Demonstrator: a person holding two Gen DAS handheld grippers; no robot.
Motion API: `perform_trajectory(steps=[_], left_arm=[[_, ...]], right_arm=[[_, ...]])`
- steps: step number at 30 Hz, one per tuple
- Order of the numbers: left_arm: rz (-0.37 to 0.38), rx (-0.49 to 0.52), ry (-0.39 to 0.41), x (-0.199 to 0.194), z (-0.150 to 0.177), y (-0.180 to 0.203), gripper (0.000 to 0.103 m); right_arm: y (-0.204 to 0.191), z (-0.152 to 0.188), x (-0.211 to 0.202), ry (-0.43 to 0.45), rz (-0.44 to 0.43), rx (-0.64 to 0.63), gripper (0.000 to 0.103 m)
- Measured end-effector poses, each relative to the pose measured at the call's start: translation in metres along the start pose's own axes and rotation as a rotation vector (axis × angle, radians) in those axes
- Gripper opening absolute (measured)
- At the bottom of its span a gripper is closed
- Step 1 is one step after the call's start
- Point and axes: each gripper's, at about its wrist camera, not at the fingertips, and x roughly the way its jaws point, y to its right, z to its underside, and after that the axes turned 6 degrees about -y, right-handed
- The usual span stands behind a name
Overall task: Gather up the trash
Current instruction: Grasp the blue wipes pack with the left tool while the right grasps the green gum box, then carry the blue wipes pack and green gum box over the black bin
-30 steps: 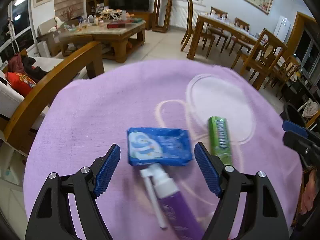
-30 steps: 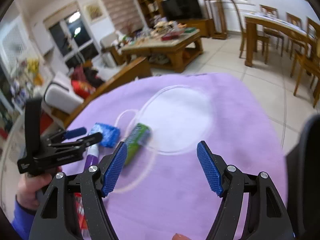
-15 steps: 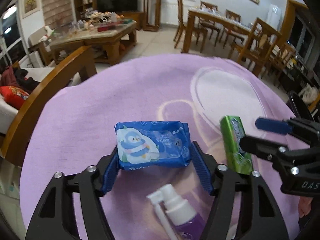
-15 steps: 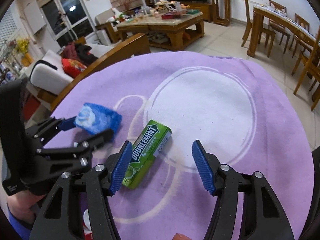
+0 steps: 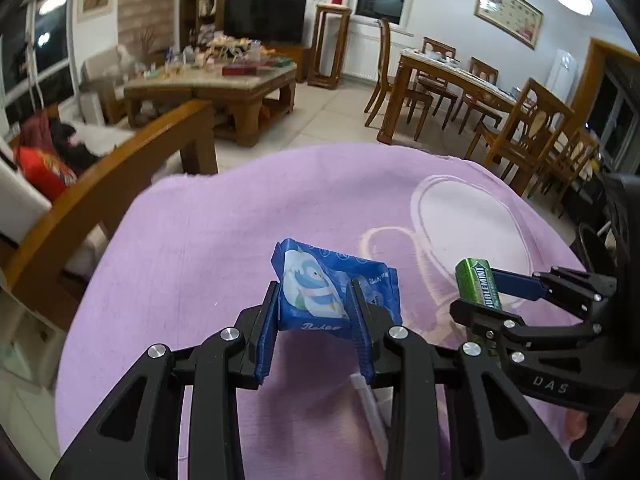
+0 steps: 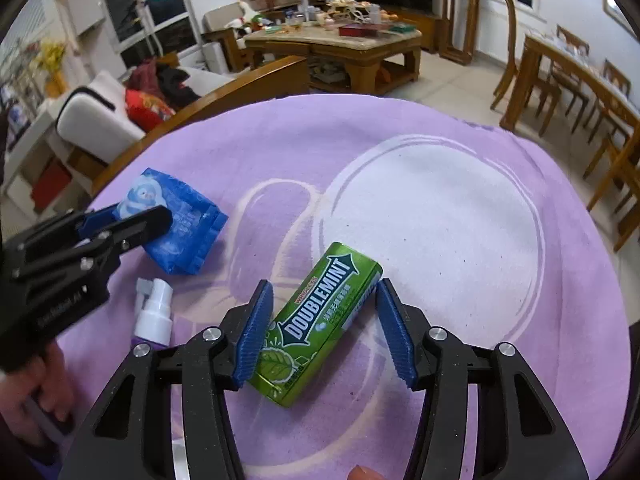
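Two grippers work side by side over the purple cloth (image 6: 440, 152) on the worktop. Nearest in the left wrist view, the left gripper (image 5: 314, 312) is closing on the blue wipes packet (image 5: 332, 284): its fingers (image 5: 267, 332) press both flanks, and the film already buckles between them. That packet should be light and soft, so it will crush rather than slip; a hold across its middle, as now, seems sound.

Nearest in the right wrist view, the right gripper (image 6: 322, 328) is also closing, with the green Doublemint gum box (image 6: 320, 320) lying slantwise between the fingers (image 6: 254, 328). One finger looks to be at the box's edge; the other stands just off it, so the box is bracketed, not yet gripped. It looks rigid, glossy and light, likely slippery, and being skewed it may twist as the fingers meet it; squaring up to its long sides would be safer.

Just left of the gum box lies a purple spray bottle (image 6: 152, 316) with a white nozzle, its body cut off by the frame edge. In the left wrist view it is mostly hidden under the fingers. Where the trash should go is not in view. Beyond the cloth, the room's furniture is too blurred to detail.
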Motion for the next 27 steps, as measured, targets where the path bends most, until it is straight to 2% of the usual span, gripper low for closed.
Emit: perform_trajectory(steps=[2, 3, 5, 7, 11, 12, 15, 17, 18, 20, 21, 22, 27], left_arm=[[0.013, -0.04, -0.008, 0.0, 0.0, -0.011, 0.036], [0.019, -0.067, -0.01, -0.001, 0.0, -0.019, 0.036], [0.024, -0.093, -0.019, -0.002, 0.0, -0.028, 0.037], [0.008, -0.098, -0.025, -0.001, 0.002, -0.031, 0.05], [0.011, -0.104, -0.041, 0.003, 0.005, -0.031, 0.05], [0.007, -0.109, -0.048, 0.004, 0.004, -0.03, 0.054], [-0.011, -0.092, -0.054, 0.01, 0.0, -0.024, 0.08], [-0.049, -0.06, -0.046, 0.017, -0.002, -0.016, 0.08], [-0.069, -0.04, -0.038, 0.021, -0.004, -0.012, 0.077], [-0.089, -0.015, -0.021, 0.022, -0.007, -0.009, 0.039], [-0.061, -0.038, -0.024, 0.021, -0.009, -0.011, 0.032], [-0.022, -0.067, -0.025, 0.02, -0.008, -0.015, 0.029], [0.004, -0.06, 0.049, -0.003, 0.002, -0.004, 0.019]], right_arm=[[-0.002, 0.001, 0.001, 0.005, 0.033, -0.027, 0.033], [-0.002, 0.002, 0.001, 0.008, 0.049, -0.035, 0.031], [0.001, 0.005, 0.0, 0.008, 0.053, -0.039, 0.031], [0.004, 0.008, -0.002, 0.008, 0.039, -0.035, 0.031], [0.006, 0.016, -0.01, 0.024, 0.017, -0.037, 0.031], [0.007, 0.019, -0.014, 0.029, 0.005, -0.039, 0.031], [0.009, 0.023, -0.023, 0.039, -0.031, -0.04, 0.031], [0.009, 0.025, -0.027, 0.044, -0.055, -0.036, 0.031], [0.009, 0.026, -0.028, 0.048, -0.058, -0.036, 0.031], [0.01, 0.029, -0.032, 0.052, -0.067, -0.033, 0.031], [0.012, 0.031, -0.035, 0.057, -0.071, -0.03, 0.031], [0.011, 0.031, -0.036, 0.061, -0.072, -0.029, 0.031], [0.021, 0.039, -0.058, 0.108, -0.1, -0.008, 0.031]])
